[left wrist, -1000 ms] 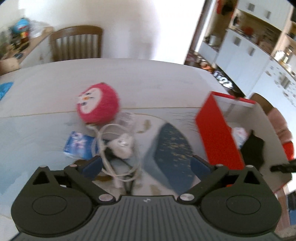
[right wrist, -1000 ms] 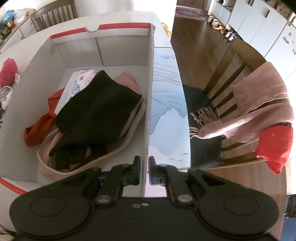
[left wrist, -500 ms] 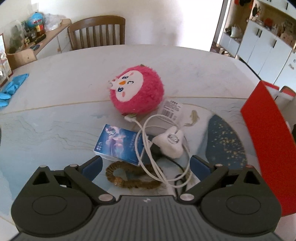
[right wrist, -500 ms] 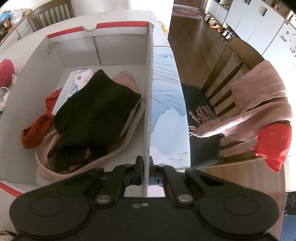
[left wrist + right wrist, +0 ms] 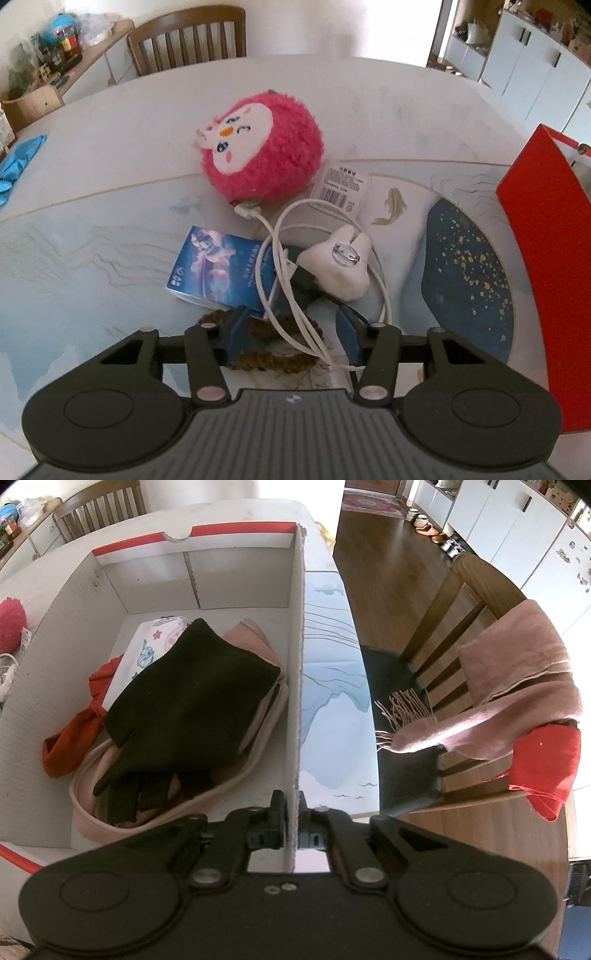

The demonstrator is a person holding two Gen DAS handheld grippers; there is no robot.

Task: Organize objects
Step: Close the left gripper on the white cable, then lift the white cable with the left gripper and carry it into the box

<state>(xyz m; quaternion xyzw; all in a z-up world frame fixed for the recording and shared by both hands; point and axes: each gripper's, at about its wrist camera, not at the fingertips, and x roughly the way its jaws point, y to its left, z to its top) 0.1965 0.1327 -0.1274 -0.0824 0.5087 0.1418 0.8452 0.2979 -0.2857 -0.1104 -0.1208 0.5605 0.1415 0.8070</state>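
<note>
The counter (image 5: 369, 96) is pale, with a painted blue-and-white scene, and carries everything. At its right side stands the box (image 5: 236, 576), white inside with red trim, its red outer wall showing at the right edge of the left wrist view. Inside the box lie a black glove (image 5: 192, 694) on top of a beige band (image 5: 177, 805), with a red cloth (image 5: 70, 738) and a printed white pack (image 5: 155, 642) under and beside it. Past the box a chair (image 5: 443, 642) holds a pink scarf (image 5: 517, 675) and a red rag (image 5: 543, 764). On the counter left of the box sits a pink plush (image 5: 262, 147) with a white face, a barcode tag (image 5: 341, 182) just beside it. Nearer lie a blue card box (image 5: 218, 269), a white tooth-shaped plush (image 5: 341, 266), a looped white cable (image 5: 295, 295) crossing the card box, and a brown braided ring (image 5: 273, 343). The right gripper (image 5: 291, 823) has its fingers pinched onto the box's right wall, one finger on each side. The left gripper (image 5: 291, 336) has just been closing; its fingers stand half-wide over the counter, with the ring and a loop of cable between them, and I cannot tell whether the pads press on either.
</note>
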